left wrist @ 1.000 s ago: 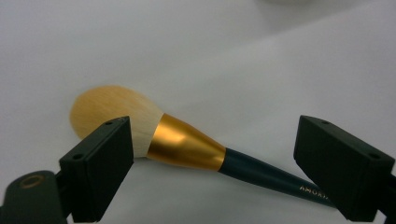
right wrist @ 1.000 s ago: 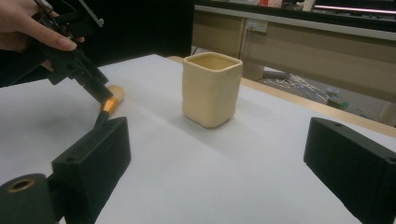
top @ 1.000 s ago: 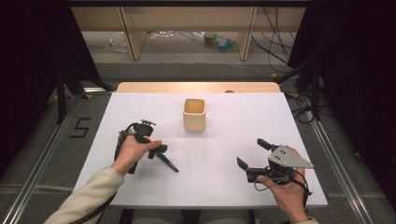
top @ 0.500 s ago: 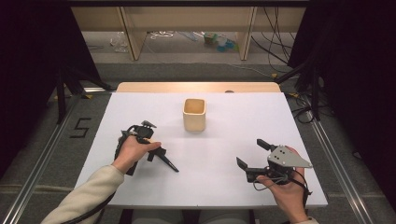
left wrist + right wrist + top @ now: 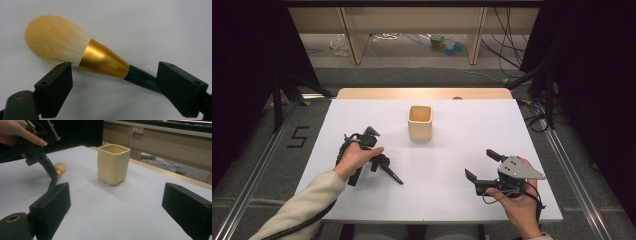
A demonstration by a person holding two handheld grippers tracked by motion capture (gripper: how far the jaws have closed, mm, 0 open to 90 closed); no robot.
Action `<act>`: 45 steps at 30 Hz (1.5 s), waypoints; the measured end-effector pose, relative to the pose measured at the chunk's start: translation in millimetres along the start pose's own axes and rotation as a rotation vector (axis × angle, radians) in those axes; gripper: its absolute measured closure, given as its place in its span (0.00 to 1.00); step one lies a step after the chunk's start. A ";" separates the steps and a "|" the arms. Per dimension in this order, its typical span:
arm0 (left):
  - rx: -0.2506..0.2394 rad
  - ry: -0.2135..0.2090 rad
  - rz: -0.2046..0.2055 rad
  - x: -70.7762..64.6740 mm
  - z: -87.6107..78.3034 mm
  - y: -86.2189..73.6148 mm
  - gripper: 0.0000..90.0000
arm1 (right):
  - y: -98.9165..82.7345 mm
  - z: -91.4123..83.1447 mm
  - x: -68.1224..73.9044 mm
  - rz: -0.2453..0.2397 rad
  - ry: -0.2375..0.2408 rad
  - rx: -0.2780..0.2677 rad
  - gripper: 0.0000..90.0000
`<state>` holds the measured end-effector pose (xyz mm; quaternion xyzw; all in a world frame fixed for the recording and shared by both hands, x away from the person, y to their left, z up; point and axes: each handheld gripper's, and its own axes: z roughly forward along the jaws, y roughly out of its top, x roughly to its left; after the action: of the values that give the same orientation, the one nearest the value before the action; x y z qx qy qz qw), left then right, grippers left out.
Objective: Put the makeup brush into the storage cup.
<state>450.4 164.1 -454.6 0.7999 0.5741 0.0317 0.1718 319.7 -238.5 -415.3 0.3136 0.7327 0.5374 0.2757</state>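
I see the white table [image 5: 447, 200] carrying a cream square cup [image 5: 420, 122]. Near-left of the cup, my left gripper [image 5: 113, 82] straddles the makeup brush [image 5: 82, 55], jaws wide, untouching. Near-right, my right gripper [image 5: 482, 167] stands wide, empty. No legible markings.

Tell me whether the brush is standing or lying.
Lying flat: the cream-bristled, gold-ferruled brush rests sideways on the white table.

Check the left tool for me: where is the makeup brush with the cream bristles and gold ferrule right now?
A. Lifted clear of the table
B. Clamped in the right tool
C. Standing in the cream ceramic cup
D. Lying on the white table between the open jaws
D: the left gripper view shows the makeup brush lying on the white table, the left tool with its jaws open either side.
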 end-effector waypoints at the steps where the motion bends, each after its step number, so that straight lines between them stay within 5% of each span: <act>1: 0.003 0.000 -0.001 -0.4 0.3 0.4 0.14 | 0.0 0.0 0.0 0.000 0.000 0.000 0.10; 5: 0.021 -0.002 -0.004 -0.9 1.0 2.1 0.13 | -0.4 0.7 -0.2 0.003 0.003 -0.005 0.11; 6: 0.028 -0.016 -0.041 -3.4 1.8 1.6 0.12 | -0.3 -0.1 0.5 0.014 0.005 0.010 0.11; 8: 0.053 -0.022 -0.013 -1.4 2.6 1.2 0.10 | -0.3 0.0 -0.2 0.002 -0.004 0.007 0.11; 9: 0.055 -0.024 -0.053 -4.3 3.0 0.2 0.10 | -0.3 0.0 -0.3 0.003 -0.003 0.008 0.11; 10: 0.055 -0.016 -0.001 -1.1 3.2 0.6 0.10 | -0.5 0.3 -0.1 0.004 -0.006 0.002 0.11; 12: 0.053 -0.018 0.004 -0.9 4.1 0.1 0.09 | -0.7 0.6 0.0 0.011 -0.003 0.010 0.11; 13: 0.054 -0.015 -0.001 -1.0 4.6 0.2 0.09 | -0.7 0.6 0.0 0.011 -0.003 0.010 0.11; 14: 0.049 -0.027 -0.067 -5.5 6.0 -0.7 0.09 | -0.6 0.5 -0.4 0.006 -0.001 0.017 0.11; 15: 0.069 -0.010 0.001 -0.8 5.4 0.5 0.09 | -0.7 0.7 -0.4 0.005 0.002 0.018 0.11; 16: 0.077 -0.009 0.009 -0.2 6.1 0.8 0.09 | -0.8 0.8 -0.4 0.003 0.003 0.018 0.11; 19: 0.064 -0.011 -0.062 -4.1 10.9 -0.4 0.08 | -1.2 1.6 -0.6 0.006 0.008 0.011 0.11; 24: 0.074 0.015 -0.019 1.1 15.2 3.3 0.09 | -1.5 1.5 -0.6 0.008 -0.002 0.016 0.11; 26: 0.075 0.012 -0.069 -3.2 17.4 3.7 0.09 | -1.8 1.9 -0.7 0.008 0.003 0.020 0.11; 27: 0.077 0.026 -0.024 -1.4 17.5 5.2 0.09 | -1.8 1.9 -0.7 0.008 0.002 0.019 0.11; 28: 0.084 0.019 -0.057 -4.7 18.2 4.9 0.08 | -1.6 1.7 -0.7 0.008 0.002 0.019 0.11; 30: 0.086 0.031 0.007 -1.7 18.7 6.2 0.07 | -1.8 1.5 -1.1 0.009 0.001 0.019 0.11; 31: 0.097 0.020 -0.042 -5.7 18.7 5.3 0.07 | -1.8 1.5 -1.1 0.009 0.001 0.019 0.11; 33: 0.078 0.028 -0.043 -7.4 21.3 4.5 0.05 | -1.9 1.7 -1.1 0.012 0.001 0.022 0.11; 41: 0.117 0.046 -0.016 -10.3 21.9 6.9 0.05 | -1.9 1.7 -0.7 0.011 0.002 0.023 0.11; 45: 0.144 0.063 0.029 -8.6 18.7 8.1 0.14 | -2.0 1.7 -0.8 0.013 0.001 0.023 0.12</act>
<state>459.6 149.4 -468.4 0.8171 0.5683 0.0182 0.0952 321.2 -238.5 -417.6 0.3213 0.7369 0.5310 0.2679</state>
